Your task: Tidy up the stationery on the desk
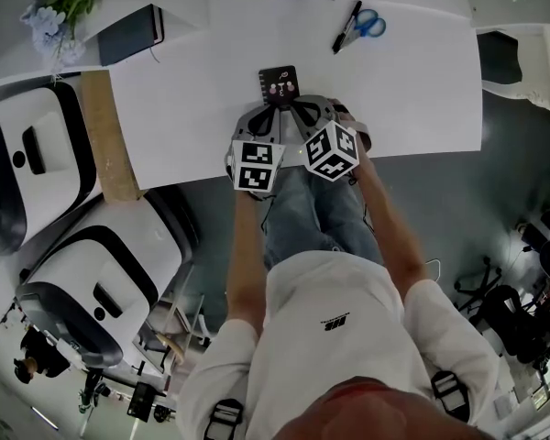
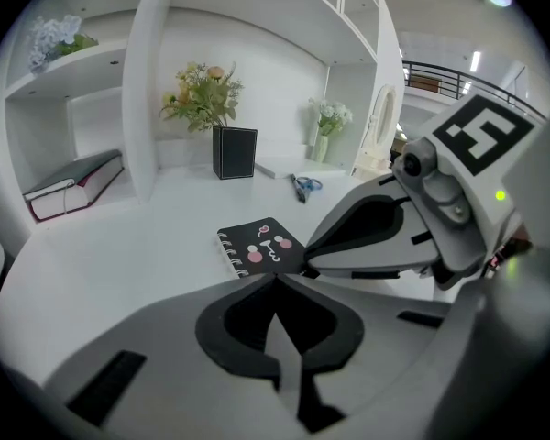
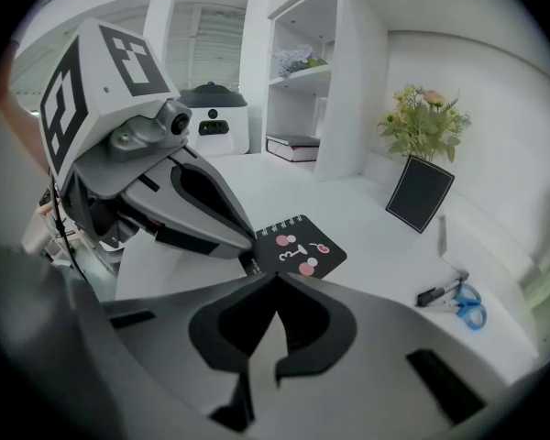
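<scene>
A small black spiral notebook (image 1: 280, 83) with pink dots on its cover lies flat on the white desk (image 1: 412, 90), just ahead of both grippers. My left gripper (image 1: 275, 109) is shut, its tips meeting at the notebook's (image 2: 261, 246) near corner. Close beside it, my right gripper (image 1: 298, 108) is also shut, its tips at the notebook's (image 3: 298, 246) near edge. No frame shows the cover pinched between either pair of jaws. Blue-handled scissors (image 1: 369, 23) and a black pen (image 1: 346, 27) lie together further back on the right.
A black box (image 2: 234, 152) stands at the back by the shelf unit, with flowers (image 2: 202, 94) behind it. A dark book (image 1: 128, 35) lies in the left shelf bay. The desk's front edge (image 1: 422, 152) runs right behind the grippers. White machines (image 1: 37, 163) stand on the floor at left.
</scene>
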Tool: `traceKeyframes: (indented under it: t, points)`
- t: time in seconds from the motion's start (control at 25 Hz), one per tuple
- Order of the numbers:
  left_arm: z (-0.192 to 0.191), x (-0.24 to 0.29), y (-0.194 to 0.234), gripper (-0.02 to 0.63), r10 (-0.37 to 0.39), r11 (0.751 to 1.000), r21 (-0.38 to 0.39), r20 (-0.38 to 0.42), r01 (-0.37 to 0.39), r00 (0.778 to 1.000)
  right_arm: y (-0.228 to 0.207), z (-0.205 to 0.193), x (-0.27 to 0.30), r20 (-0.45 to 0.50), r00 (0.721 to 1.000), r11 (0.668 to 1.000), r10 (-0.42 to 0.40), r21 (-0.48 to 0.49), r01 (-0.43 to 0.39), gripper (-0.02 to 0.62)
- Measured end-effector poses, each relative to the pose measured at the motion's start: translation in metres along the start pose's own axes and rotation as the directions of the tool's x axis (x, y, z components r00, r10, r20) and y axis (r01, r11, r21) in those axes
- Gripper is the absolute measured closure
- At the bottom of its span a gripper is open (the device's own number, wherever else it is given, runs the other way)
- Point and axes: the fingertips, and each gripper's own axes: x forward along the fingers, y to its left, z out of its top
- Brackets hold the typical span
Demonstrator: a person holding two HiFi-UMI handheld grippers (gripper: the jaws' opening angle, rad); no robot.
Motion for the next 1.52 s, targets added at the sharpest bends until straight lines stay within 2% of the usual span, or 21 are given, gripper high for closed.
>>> traceKeyframes:
  t: [0.32, 0.6, 0.88, 1.12, 1.52]
  points:
    - [0.023, -0.003, -0.002, 0.606, -0.012, 1.000, -0.007, 0.059, 0.012, 0.998, -0.019, 0.005, -0.012, 0.049, 0.998, 0.998, -0.049, 0.032, 0.047, 0.598]
    - [0.051, 0.010, -0.014, 0.606, -0.052, 0.999, 0.001, 0.093, 0.052, 0.994, -0.059, -0.006, -0.022, 0.034, 0.992, 0.991, -0.118, 0.063, 0.116, 0.598]
    - [0.074, 0.029, -0.024, 0.606, -0.088, 0.996, 0.013, 0.110, 0.087, 0.990, -0.110, -0.021, -0.029, -0.004, 0.974, 0.964, -0.225, 0.144, 0.223, 0.598]
    - [0.097, 0.044, -0.028, 0.606, -0.110, 0.994, 0.033, 0.124, 0.107, 0.986, -0.143, -0.026, -0.029, -0.024, 0.956, 0.925, -0.292, 0.246, 0.288, 0.591]
    - [0.114, 0.056, -0.023, 0.606, -0.134, 0.990, 0.062, 0.120, 0.127, 0.984, -0.171, -0.037, -0.012, -0.101, 0.940, 0.838, -0.326, 0.429, 0.337, 0.461]
